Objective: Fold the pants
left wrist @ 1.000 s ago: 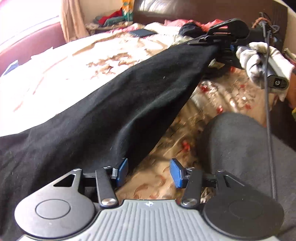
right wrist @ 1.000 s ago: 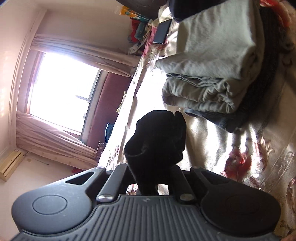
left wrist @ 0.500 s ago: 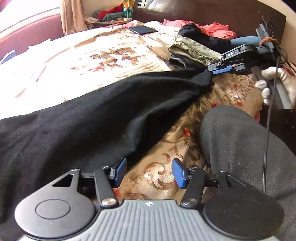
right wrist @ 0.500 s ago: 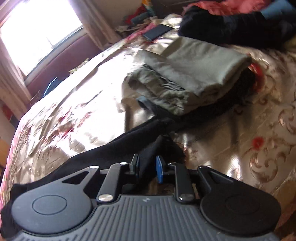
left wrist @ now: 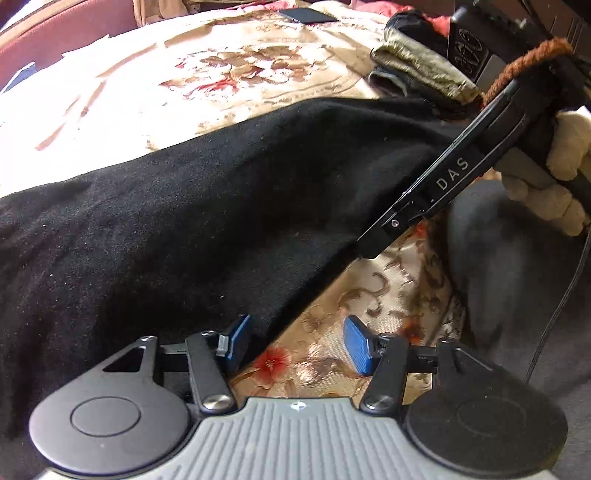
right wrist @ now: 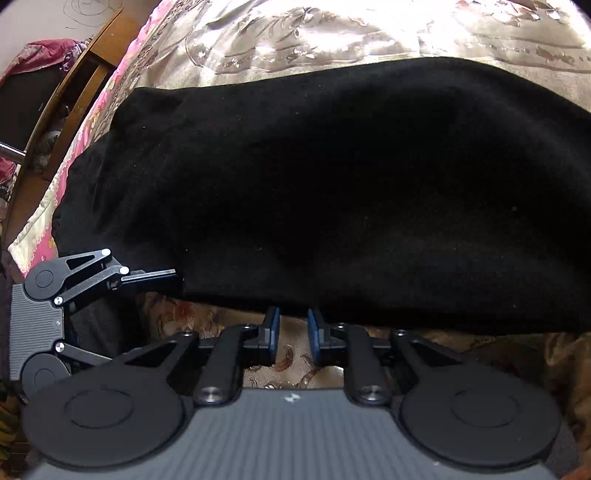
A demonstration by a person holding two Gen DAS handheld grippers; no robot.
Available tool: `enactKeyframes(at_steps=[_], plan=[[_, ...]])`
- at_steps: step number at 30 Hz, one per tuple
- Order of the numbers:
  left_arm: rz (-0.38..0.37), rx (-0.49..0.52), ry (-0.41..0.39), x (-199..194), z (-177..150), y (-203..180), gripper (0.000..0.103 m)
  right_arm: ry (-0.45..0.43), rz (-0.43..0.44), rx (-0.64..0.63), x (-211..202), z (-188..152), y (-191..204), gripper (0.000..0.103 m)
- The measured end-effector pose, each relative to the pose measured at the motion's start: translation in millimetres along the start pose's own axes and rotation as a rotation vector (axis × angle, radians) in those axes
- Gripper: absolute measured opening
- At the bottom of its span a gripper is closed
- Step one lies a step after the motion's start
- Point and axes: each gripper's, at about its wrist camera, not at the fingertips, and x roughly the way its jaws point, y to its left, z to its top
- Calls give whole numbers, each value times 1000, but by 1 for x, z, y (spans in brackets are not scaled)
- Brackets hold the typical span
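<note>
The right gripper [right wrist: 292,332] has let go of the black knit pants [left wrist: 192,221] it was pinching a second ago and swung round from the far end of the bed. It now looks down at the pants' near edge, and the cloth that hung raised between the two tools has dropped flat.

The pants lie stretched out in a long dark band across the gold floral satin bedspread [left wrist: 155,81]. In the right wrist view they fill the middle of the picture, their near hem just beyond the blue pads [right wrist: 272,328]. Those jaws stand a little apart, nothing between them, only patterned bedspread showing through the gap.

Over to the left gripper [left wrist: 295,343]: its jaws are held well apart, empty. Its left blue pad sits right at the pants' edge, and whether it touches the cloth I cannot tell. The other pad hangs over bare bedspread.

From the left wrist view, the right gripper comes in from the upper right, its black arm lettered "DAS" slanting down to the pants' near edge, gripped by a hand in a cream knitted glove [left wrist: 561,162]. Below the glove, the person's grey-clad leg [left wrist: 517,295] rests on the bed.

Further back, a pile of folded olive-green clothes [left wrist: 417,62] sits near the far end of the pants, and a dark flat phone [left wrist: 306,14] lies beyond that.
</note>
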Motion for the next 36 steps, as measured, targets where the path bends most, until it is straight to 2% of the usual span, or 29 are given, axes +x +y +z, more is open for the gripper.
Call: enactKeyframes(at_steps=[3, 5, 6, 8, 11, 12, 14, 18, 20, 23, 25, 28, 31, 33, 36], plan=[[-37, -49, -78, -11, 5, 7, 67, -113, 24, -22, -12, 13, 3, 22], [3, -72, -89, -1, 11, 11, 68, -177, 39, 13, -5, 21, -3, 22], [19, -97, -57, 8, 12, 15, 68, -169, 29, 19, 3, 23, -6, 24], [17, -125, 34, 25, 9, 19, 68, -62, -18, 11, 27, 22, -8, 21], [17, -69, 42, 21, 6, 12, 68, -40, -5, -30, 18, 16, -3, 23], [8, -72, 34, 17, 7, 10, 68, -60, 9, -17, 7, 17, -5, 25], [-56, -92, -16, 9, 14, 13, 68, -136, 23, -10, -12, 23, -13, 23], [-113, -122, -133, 16, 43, 23, 68, -262, -54, 22, -42, 54, -54, 31], [-102, -117, -159, 34, 57, 23, 68, -276, -96, 34, -42, 70, -72, 30], [-107, -85, -107, 60, 63, 21, 68, -229, -153, 33, -43, 75, -99, 29], [-88, -16, -115, 65, 55, 15, 69, -216, -198, 43, -51, 66, -111, 29], [-59, 93, -131, 63, 46, 4, 76, -265, -182, 100, -78, 44, -131, 29], [-46, 128, -124, 63, 46, -3, 80, -358, -218, 200, -100, 22, -149, 29], [-42, 137, -112, 63, 50, -4, 80, -418, -280, 256, -113, 8, -164, 32], [-57, 102, -107, 63, 59, -1, 80, -482, -323, 344, -124, -11, -186, 32]])
